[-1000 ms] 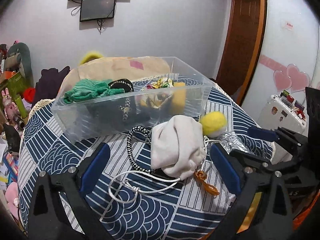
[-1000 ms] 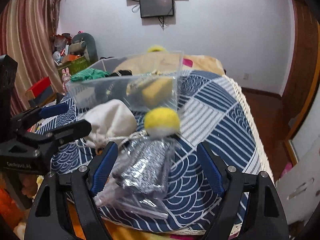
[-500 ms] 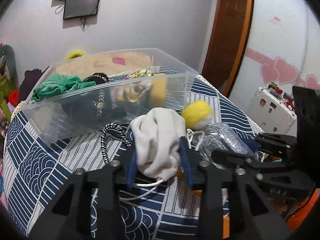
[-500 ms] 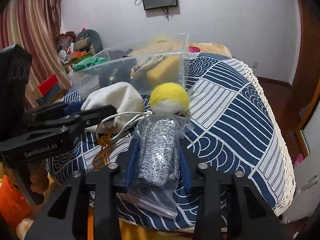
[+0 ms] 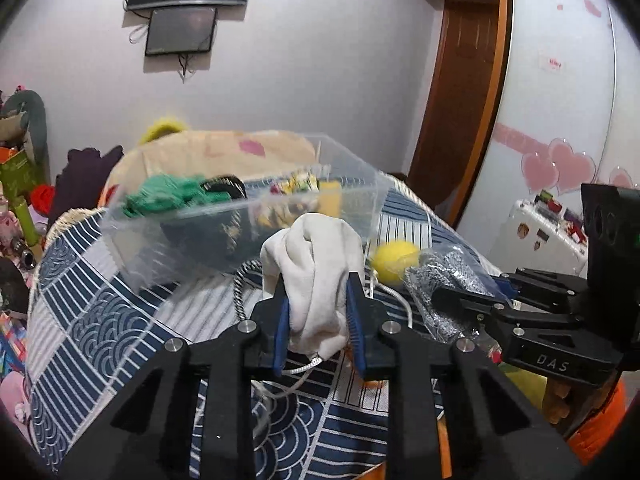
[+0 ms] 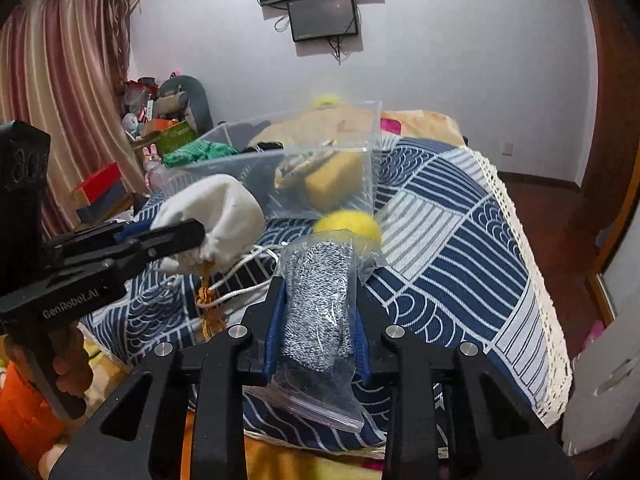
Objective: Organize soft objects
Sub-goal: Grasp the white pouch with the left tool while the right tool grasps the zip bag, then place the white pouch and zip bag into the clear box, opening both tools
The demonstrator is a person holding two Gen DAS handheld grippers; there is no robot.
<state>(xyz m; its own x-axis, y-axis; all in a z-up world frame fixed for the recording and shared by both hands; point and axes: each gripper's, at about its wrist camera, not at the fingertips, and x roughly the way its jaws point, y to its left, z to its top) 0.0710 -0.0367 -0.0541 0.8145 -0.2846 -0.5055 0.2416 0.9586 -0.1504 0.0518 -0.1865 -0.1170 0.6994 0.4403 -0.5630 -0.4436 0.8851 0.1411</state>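
Pouch (image 5: 316,276), white cloth with drawstring, is pinched between the left tool (image 5: 318,320) pads, jaws closed down to the cloth's thickness. Cord (image 6: 240,276) and an orange tassel (image 6: 206,304) dangle below it, cord end trailing on the blue patterned cover (image 6: 460,264). Whether the pouch is fully off the cover, cannot tell.

Right tool (image 6: 316,332) is clamped on a clear zip bag (image 6: 320,312) of grey speckled fabric, jaws narrowed onto it; bag's zip end hangs out below the pads. A yellow ball (image 6: 352,228) sits just beyond the bag's far end, near the bin; blurred in the right view.

Clear bin (image 5: 240,220) is ahead of both tools, already holding a green knit (image 5: 168,196), a black item, a yellow block (image 6: 332,184) and some patterned cloth.

Step, as I judge it: both items grasped, carry to bin comes next. Next move calls for raising each above the bin's near wall, going forward over the opening, then opening the jaws. Watch the loose cord; it could snag on the rim or drag the ball. Bag is slippery, so the grip may slide.

Pose: both tools side by side, level, pointing toward the bin, left one slightly nearer it. Left tool shows at the left edge of the right view, its holder's hand (image 6: 68,364) below.
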